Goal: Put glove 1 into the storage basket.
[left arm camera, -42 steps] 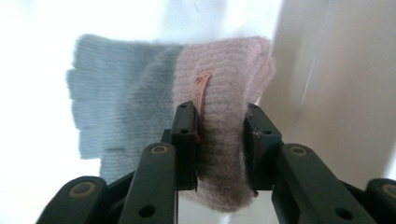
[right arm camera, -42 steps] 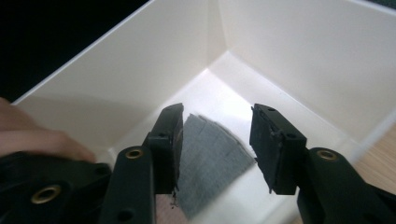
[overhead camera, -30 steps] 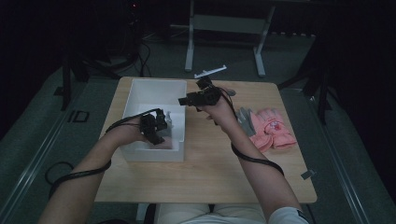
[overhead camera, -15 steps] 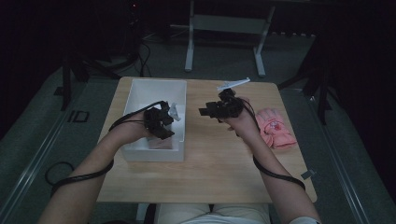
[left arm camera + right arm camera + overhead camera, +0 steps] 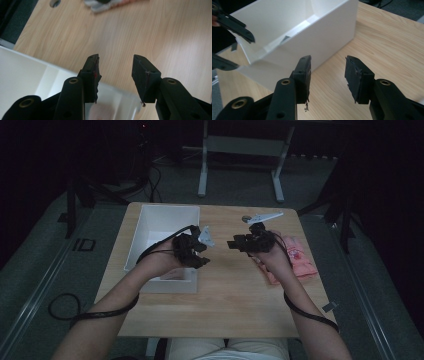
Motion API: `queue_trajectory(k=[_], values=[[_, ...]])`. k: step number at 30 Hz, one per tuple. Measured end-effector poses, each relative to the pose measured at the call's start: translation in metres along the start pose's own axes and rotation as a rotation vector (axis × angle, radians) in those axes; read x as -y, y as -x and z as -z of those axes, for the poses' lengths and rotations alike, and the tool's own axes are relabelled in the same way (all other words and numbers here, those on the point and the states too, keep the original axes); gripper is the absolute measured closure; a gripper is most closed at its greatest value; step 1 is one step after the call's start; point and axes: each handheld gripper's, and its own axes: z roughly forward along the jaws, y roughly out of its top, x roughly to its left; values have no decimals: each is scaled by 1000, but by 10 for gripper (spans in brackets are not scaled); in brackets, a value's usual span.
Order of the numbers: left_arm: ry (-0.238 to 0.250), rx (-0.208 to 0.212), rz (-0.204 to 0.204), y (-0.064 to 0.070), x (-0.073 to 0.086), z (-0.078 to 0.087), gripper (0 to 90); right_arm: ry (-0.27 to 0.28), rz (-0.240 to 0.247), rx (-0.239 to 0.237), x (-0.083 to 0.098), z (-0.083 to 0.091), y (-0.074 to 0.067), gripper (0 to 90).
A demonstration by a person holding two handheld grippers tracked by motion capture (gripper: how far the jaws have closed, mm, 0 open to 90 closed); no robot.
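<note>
Nearest the person, the left gripper (image 5: 200, 251) hangs over the right wall of the white box (image 5: 150, 222), its fingers (image 5: 92, 72) apart with nothing between them; its jaws have just been closing. In the left gripper view a pale pink thing lies blurred in the box below the fingers. Just beside it, over the bare table (image 5: 235, 295), the right gripper (image 5: 235, 243) points toward the box, its fingers (image 5: 353, 75) likewise parted and empty, the jaws having just been closing too. Right of that hand lie pink gloves (image 5: 300, 260) on the table. Farther off, near the far edge, rests a small white tool (image 5: 265, 216).
</note>
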Motion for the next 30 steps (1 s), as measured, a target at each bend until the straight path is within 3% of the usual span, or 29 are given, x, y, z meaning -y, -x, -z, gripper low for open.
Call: queue_trajectory(k=[3, 8, 10, 14, 18, 22, 30], values=[[-2, 14, 19, 6, -5, -8, 568, 8, 1, 18, 7, 5, 6, 585], [7, 6, 7, 23, -11, -23, 568, 26, 35, 53, 24, 13, 14, 587], [26, 28, 31, 28, -14, -28, 562, 26, 36, 69, 32, 16, 18, 590], [42, 25, 44, 43, -19, -40, 538, 29, 30, 103, 46, 24, 29, 602], [37, 3, 23, 63, -23, -57, 509, 22, 27, 113, 59, 31, 40, 612], [39, 22, 20, 76, -24, -71, 465, 3, 56, 132, 74, 33, 47, 619], [76, 76, 31, 96, -13, -92, 325, -17, 2, 193, 94, 38, 66, 621]])
